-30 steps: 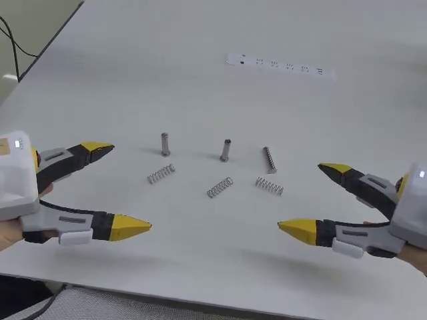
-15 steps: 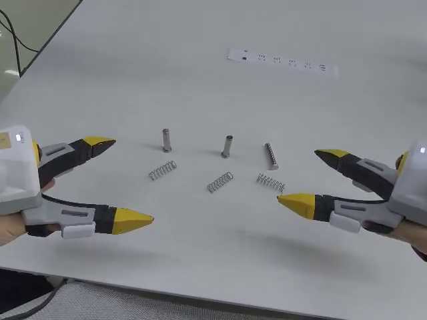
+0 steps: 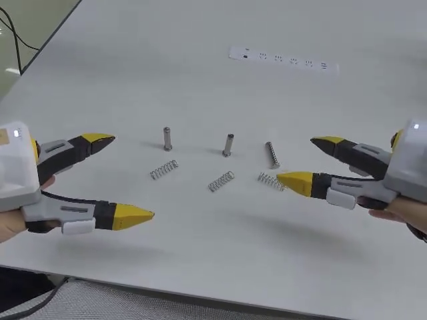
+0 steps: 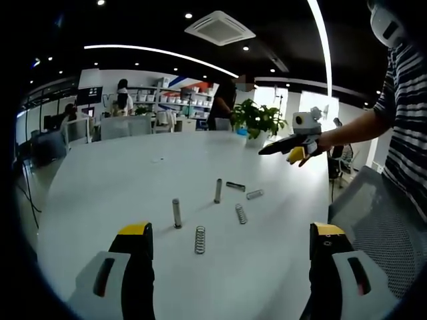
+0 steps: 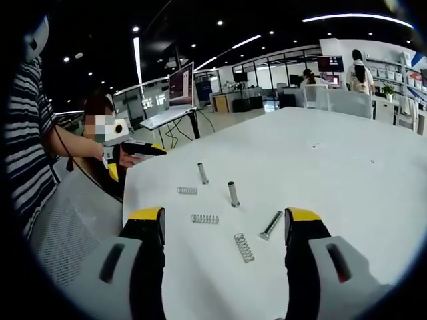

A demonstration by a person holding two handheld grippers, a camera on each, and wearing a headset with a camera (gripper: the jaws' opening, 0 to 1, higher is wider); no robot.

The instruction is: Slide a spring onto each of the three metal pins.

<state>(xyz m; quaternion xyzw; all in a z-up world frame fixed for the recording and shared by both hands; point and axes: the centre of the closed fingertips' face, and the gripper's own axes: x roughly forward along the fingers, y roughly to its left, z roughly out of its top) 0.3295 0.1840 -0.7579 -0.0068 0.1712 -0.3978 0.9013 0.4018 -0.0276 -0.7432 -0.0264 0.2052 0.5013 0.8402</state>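
Two metal pins stand upright on the white table, one at the left [image 3: 167, 139] and one in the middle [image 3: 228, 145]. The third pin [image 3: 271, 154] lies on its side at the right. Three springs lie in front of them: left spring [image 3: 163, 169], middle spring [image 3: 221, 181], right spring [image 3: 270, 181]. My left gripper [image 3: 120, 177] is open, well left of the left spring. My right gripper [image 3: 305, 160] is open, its lower tip just right of the right spring. From the right gripper view, the right spring [image 5: 243, 247] and lying pin [image 5: 270, 225] sit between the open jaws.
A white power strip [image 3: 283, 61] lies far back on the table. A black cable [image 3: 10, 37] runs off the table's left edge. The table's front edge [image 3: 200, 293] is close below the grippers. People, desks and a plant stand in the office beyond.
My right gripper has moved left and forward, its lower tip now close to the right spring. The left gripper has hardly moved. Pins and springs lie as before.
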